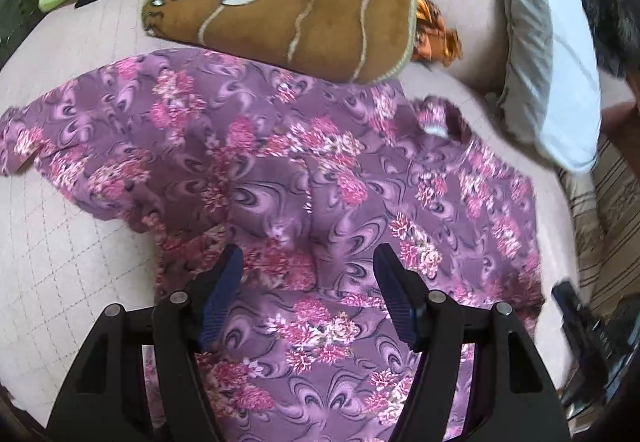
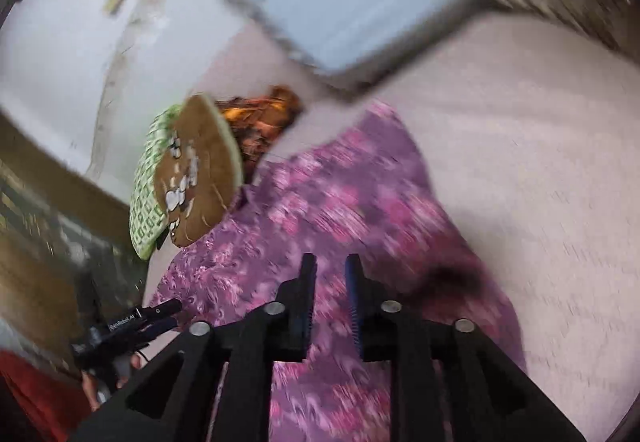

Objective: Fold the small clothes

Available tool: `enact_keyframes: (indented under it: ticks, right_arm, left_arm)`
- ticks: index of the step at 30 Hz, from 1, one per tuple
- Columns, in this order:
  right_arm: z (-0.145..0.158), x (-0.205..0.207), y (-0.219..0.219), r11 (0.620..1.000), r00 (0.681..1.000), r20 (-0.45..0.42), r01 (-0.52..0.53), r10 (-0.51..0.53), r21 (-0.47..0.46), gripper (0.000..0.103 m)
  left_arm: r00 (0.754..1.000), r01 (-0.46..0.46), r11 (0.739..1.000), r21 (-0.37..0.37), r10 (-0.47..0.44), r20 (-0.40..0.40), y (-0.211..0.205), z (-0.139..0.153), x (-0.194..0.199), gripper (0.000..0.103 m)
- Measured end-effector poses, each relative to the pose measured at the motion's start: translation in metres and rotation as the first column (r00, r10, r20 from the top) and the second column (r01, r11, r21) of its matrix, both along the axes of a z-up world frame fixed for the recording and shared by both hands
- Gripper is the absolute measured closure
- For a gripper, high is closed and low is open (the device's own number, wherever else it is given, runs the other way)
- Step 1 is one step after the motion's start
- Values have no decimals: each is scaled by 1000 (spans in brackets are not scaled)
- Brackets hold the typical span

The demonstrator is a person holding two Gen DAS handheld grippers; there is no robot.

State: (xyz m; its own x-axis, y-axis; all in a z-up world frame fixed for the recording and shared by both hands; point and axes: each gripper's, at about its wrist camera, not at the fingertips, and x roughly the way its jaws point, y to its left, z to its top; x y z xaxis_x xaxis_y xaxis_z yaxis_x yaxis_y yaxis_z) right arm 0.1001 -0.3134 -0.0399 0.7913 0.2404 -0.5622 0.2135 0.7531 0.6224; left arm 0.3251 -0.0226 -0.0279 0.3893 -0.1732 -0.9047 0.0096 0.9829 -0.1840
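Purple floral shirt point(image 1: 304, 178) lies flat, collar rightward; left hand-held gripper point(image 1: 308, 266) released, right hand-held gripper point(image 2: 331, 274) narrowly parted, empty.

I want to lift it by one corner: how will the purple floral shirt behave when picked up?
The purple floral shirt will probably drape limply: it already lies in soft wrinkles on the bed cover. It looks thin, so likely light. A one-corner lift may let the sleeve trail and bunch.
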Motion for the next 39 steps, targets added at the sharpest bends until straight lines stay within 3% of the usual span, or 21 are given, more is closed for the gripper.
enact_keyframes:
  ticks: [2, 4, 7, 10, 14, 17, 20, 22, 25, 28, 30, 31, 32, 34, 35, 36, 37, 39]
  right_arm:
    - [-6, 24, 9, 999, 1000, -26, -3, 2, -42, 81]
    - [-20, 43, 16, 997, 997, -76, -14, 8, -72, 81]
    - [-51, 71, 24, 994, 977, -213, -44, 22, -97, 83]
    - [-40, 64, 33, 987, 984, -176, -41, 14, -153, 78]
    - [-25, 64, 53, 983, 993, -96, -85, 70, -161, 70]
    - [-25, 79, 89, 960, 986, -116, -149, 124, -237, 64]
    - [-42, 94, 110, 948, 975, -170, -181, 139, -260, 60]
    - [-49, 94, 117, 942, 983, -136, -157, 121, -296, 52]
    - [-49, 92, 127, 921, 982, -130, -175, 138, -349, 40]
    - [-48, 99, 140, 897, 976, -147, -209, 163, -390, 30]
    - [-49, 100, 145, 882, 973, -153, -222, 172, -417, 26]
    - [-50, 102, 147, 876, 972, -156, -226, 175, -426, 25]
    - [-50, 102, 149, 871, 972, -159, -228, 175, -436, 24]
    - [-51, 102, 151, 863, 970, -161, -235, 181, -447, 21]
    - [-52, 102, 152, 863, 970, -160, -237, 184, -447, 21]
    - [-52, 102, 152, 863, 969, -158, -240, 188, -445, 19]
    - [-53, 103, 152, 863, 969, -158, -243, 192, -443, 18]
    - [-53, 104, 152, 863, 968, -157, -247, 197, -442, 17]
  left_arm:
    - [1000, 16, 999, 41, -15, -26, -11, -17, 5, 36]
    - [994, 13, 998, 59, -7, -108, -14, -46, 11, 36]
    - [998, 41, 993, 108, -35, -57, -21, -46, 7, 35]
    - [997, 60, 998, 14, -59, -58, -2, -31, 6, 36]
    - [998, -67, 994, -82, 68, 7, 72, 3, 8, 36]
    - [978, -202, 970, -138, 207, 26, 148, 21, 9, 36]
    - [931, -356, 923, -147, 364, 36, 228, 24, 3, 36]
    - [884, -458, 878, -140, 466, 32, 279, 20, -1, 36]
    - [843, -536, 835, -123, 538, -15, 321, 0, 1, 36]
    - [835, -550, 824, -137, 541, -98, 331, -22, 15, 36]
    - [830, -557, 821, -127, 545, -119, 332, -27, 34, 50]
    - [837, -548, 823, -151, 537, -110, 334, -22, 51, 77]
    - [840, -543, 824, -163, 533, -105, 335, -15, 59, 90]
    - [828, -555, 811, -187, 559, -35, 341, 8, 88, 89]
    - [821, -562, 811, -164, 570, 7, 343, 15, 99, 89]
    - [813, -576, 812, -96, 581, 42, 345, 21, 112, 89]
    - [805, -591, 806, -24, 591, 49, 347, 23, 125, 89]
    - [810, -585, 810, -31, 586, 27, 357, 24, 132, 89]
